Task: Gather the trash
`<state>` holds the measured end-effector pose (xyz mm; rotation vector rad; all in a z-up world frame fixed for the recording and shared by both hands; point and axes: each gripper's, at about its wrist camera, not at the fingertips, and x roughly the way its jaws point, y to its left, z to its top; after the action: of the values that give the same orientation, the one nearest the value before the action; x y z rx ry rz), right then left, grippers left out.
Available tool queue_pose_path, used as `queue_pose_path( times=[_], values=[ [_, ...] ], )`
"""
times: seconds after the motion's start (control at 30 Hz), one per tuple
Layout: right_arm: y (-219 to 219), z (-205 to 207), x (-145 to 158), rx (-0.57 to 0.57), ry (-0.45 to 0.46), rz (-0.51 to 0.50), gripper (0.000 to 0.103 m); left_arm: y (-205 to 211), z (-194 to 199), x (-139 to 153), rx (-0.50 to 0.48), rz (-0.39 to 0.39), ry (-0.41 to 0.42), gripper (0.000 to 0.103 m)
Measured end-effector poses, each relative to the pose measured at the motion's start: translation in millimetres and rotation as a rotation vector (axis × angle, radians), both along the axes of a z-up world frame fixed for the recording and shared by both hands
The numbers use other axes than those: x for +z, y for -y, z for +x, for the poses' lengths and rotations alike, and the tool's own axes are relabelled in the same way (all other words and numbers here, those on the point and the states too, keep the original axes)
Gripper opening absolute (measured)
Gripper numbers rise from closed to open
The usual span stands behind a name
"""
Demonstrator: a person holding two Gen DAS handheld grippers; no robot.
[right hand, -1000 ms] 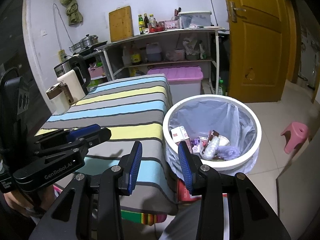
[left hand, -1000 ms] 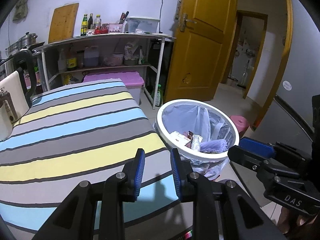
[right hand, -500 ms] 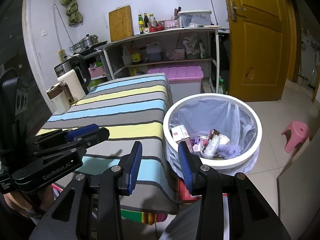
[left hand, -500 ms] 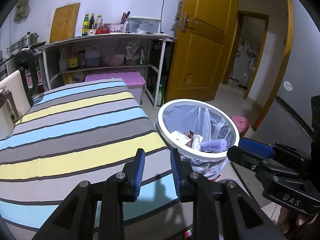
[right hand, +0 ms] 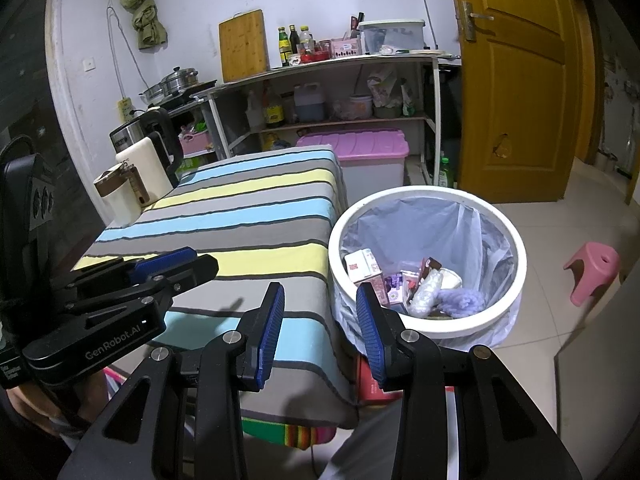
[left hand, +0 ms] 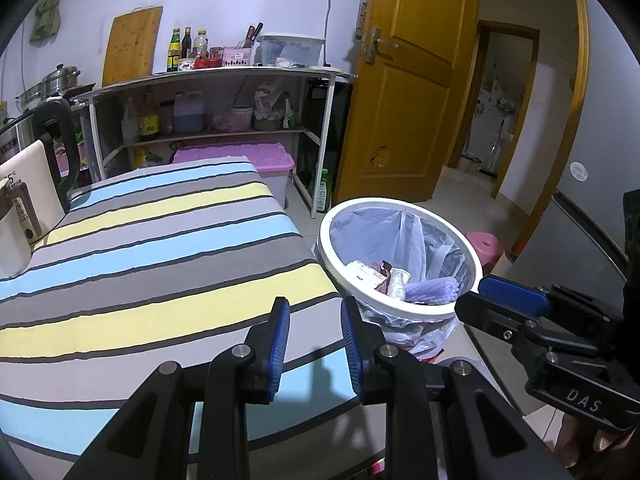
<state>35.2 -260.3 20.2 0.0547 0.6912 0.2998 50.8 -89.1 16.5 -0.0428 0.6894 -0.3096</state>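
Left wrist view is showing the left gripper hovering over the striped cloth, its blue pads parted with nothing between them. Just ahead and to its right, the white trash bin is standing beside the cloth's edge, holding wrappers and a purple wad. Further right, the right gripper is also hanging spread and empty, with the bin just beyond its right finger.
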Motion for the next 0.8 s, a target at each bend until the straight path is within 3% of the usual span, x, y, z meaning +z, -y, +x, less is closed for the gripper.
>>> queue_pose_path(
  times=[0.8],
  values=[
    [-0.2,-0.1,0.2,0.000,0.001,0.000,0.039,5.4,1.9,-1.3,-0.001,0.013,0.000,0.026]
  ],
)
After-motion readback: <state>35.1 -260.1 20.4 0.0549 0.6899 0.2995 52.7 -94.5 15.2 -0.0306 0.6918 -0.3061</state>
